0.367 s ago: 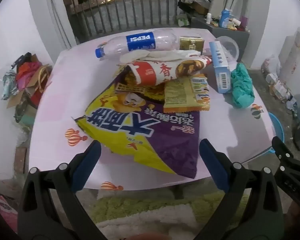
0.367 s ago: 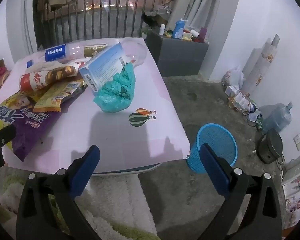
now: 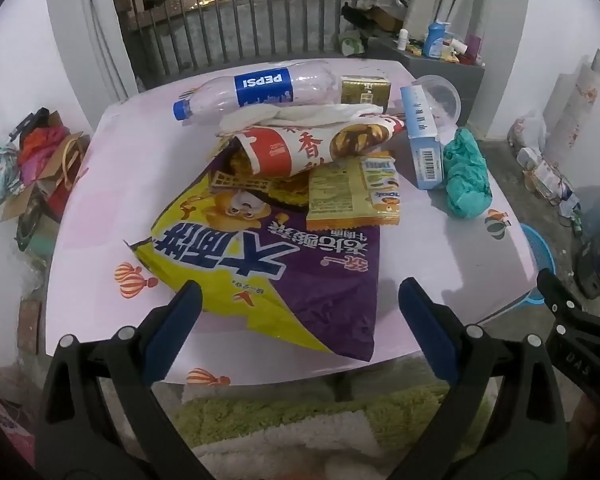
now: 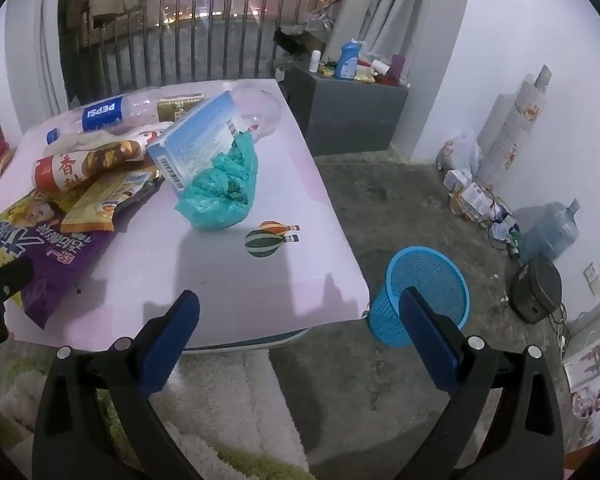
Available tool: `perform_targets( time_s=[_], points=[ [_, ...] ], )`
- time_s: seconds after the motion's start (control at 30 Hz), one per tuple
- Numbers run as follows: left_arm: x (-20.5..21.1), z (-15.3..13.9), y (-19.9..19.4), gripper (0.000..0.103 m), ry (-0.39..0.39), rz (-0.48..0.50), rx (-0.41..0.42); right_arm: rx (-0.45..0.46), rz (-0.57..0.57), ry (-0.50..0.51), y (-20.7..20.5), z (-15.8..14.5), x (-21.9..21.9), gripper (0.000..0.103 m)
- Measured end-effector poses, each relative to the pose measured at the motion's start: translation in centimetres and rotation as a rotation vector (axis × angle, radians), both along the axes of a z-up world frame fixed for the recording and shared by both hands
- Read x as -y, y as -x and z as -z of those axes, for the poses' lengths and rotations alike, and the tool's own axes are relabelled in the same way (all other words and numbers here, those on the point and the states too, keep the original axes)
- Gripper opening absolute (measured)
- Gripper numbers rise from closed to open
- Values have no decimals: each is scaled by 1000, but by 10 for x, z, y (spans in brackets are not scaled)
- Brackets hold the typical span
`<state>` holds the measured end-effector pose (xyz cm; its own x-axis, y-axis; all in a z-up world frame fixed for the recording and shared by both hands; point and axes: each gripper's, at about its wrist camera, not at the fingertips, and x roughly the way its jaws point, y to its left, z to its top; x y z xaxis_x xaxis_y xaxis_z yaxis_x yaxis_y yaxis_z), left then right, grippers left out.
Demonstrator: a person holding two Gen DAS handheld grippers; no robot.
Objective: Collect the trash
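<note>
Trash lies piled on a pink table (image 3: 100, 184): a large purple and yellow snack bag (image 3: 276, 264), a red and white wrapper (image 3: 300, 148), a yellow wrapper (image 3: 352, 196), an empty Pepsi bottle (image 3: 256, 88), a blue box (image 3: 420, 136) and a crumpled teal bag (image 3: 466, 172). My left gripper (image 3: 298, 320) is open and empty just before the snack bag's near edge. My right gripper (image 4: 298, 328) is open and empty over the table's near right corner. A blue waste basket (image 4: 422, 292) stands on the floor right of the table.
A clear plastic cup (image 4: 260, 110) and a gold box (image 3: 364, 88) lie at the table's far side. A grey cabinet (image 4: 344, 116) with bottles stands behind. A water jug (image 4: 552, 232) and clutter line the right wall. A green and white rug (image 3: 300, 432) lies below.
Both grippers have edged slightly forward toward the table. Nothing on the table has moved.
</note>
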<state>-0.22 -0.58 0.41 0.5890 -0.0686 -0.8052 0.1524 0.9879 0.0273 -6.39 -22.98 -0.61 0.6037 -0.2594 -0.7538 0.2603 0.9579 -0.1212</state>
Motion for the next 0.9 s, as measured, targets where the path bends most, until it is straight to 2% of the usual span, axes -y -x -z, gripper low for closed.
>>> perform_targets(
  time_s=[0.9],
  points=[
    [-7, 1, -5, 94, 3, -29, 11, 11, 0, 7, -2, -2, -13, 97]
  ],
)
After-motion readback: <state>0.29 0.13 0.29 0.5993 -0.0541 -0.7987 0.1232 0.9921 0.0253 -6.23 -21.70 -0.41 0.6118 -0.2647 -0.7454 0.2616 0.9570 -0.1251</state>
